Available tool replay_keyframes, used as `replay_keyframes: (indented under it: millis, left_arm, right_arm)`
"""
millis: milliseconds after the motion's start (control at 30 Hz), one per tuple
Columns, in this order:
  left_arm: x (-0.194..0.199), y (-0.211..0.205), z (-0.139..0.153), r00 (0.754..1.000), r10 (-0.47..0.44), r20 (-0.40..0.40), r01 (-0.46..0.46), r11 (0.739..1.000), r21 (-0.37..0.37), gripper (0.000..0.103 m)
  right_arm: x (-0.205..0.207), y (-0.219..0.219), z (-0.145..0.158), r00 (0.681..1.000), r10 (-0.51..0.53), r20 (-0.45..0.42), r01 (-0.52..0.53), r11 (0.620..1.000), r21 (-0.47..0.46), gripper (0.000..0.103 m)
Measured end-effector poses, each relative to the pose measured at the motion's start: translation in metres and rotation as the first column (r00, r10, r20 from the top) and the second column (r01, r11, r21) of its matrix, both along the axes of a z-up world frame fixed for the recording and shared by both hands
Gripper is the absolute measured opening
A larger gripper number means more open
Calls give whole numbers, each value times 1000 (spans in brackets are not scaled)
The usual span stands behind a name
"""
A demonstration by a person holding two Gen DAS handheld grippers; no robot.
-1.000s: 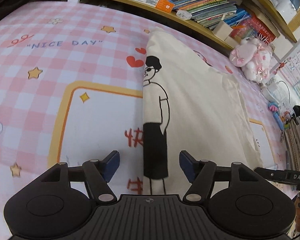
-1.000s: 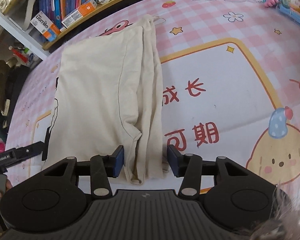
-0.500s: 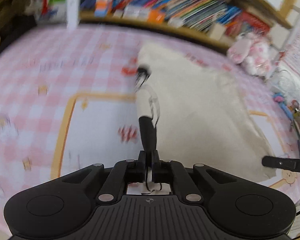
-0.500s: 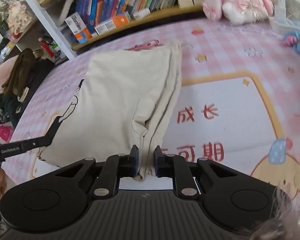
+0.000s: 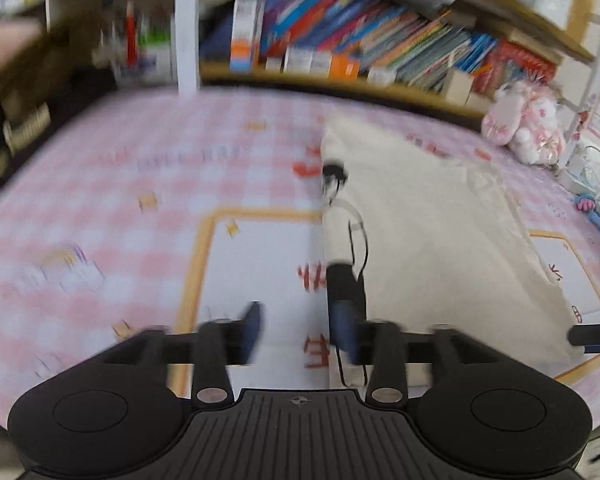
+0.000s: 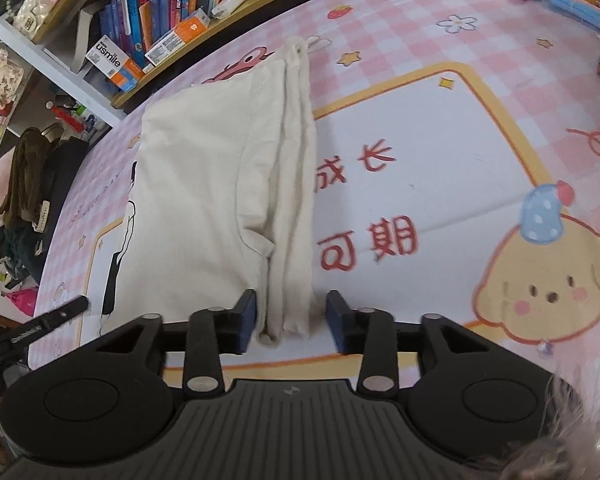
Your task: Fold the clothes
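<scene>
The right gripper (image 6: 291, 316) stands with its two blue-padded fingers spread, and the near end of the cream garment (image 6: 204, 200) lies in the gap between them: the bunched band of layered edges along the garment's right side runs straight in between the pads, neither pad pressing on it as far as I can tell. The left gripper (image 5: 298, 334) is spread as well, though its picture is smeared with motion; its right-hand pad sits at the garment's other near corner, just by the printed figure (image 5: 346, 240) in black trousers along that edge, while its left-hand pad is over the bare pink checked mat (image 5: 100, 208). The garment lies flat on the mat as a long narrow panel, already doubled lengthwise, its long axis running straight away from both grippers toward the bookshelf (image 6: 172, 20) at the far side. So the near short edge spans from one gripper to the other, each at its own corner, neither nearer than the other by much. To my eye the piece is part-folded: whether these open jaws are about to close on the near corners, or have just let them go, the scene fits both. A pink plush toy (image 5: 524, 128) sits well off beyond the garment's far right.
</scene>
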State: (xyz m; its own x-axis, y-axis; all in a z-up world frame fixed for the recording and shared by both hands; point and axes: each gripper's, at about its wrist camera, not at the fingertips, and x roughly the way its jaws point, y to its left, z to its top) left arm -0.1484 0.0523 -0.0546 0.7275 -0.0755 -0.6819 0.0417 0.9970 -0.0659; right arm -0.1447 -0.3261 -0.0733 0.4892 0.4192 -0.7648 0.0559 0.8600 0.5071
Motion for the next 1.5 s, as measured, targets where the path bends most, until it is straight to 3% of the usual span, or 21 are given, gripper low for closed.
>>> replay_keyframes:
  millis: [67,167,367,667,833,967,1233,1500]
  left_arm:
    - [-10,-7,6,997,-28,74,26,999,27,79]
    - [-18,-22,10,986,-63,153,52,996,74,88]
    - [-18,-48,9,974,-173,145,150,976,156,89]
    - [-22,-61,-1,969,-231,88,216,964,155,90]
    - [-22,-70,-6,957,-286,49,272,943,190,90]
    - [-24,-78,-10,946,-323,29,306,918,252,89]
    - [-22,-94,-19,916,-400,14,375,869,323,89]
    - [-21,-124,-31,862,-507,28,460,803,379,89]
  right_arm:
    - [-5,-6,-1,1000,-13,-10,13,1000,29,41]
    - [-9,-12,-5,999,-41,-30,43,996,75,41]
    - [-10,-7,-4,998,-47,-29,49,995,84,42]
    - [5,10,-1,999,-37,-19,37,999,23,41]
    - [11,20,0,1000,5,-10,-5,999,-48,22]
    - [12,14,-1,1000,-12,-29,12,1000,22,17]
    - [18,1,23,996,-85,-31,89,968,233,16]
    - [30,9,40,996,-86,-33,91,964,248,16]
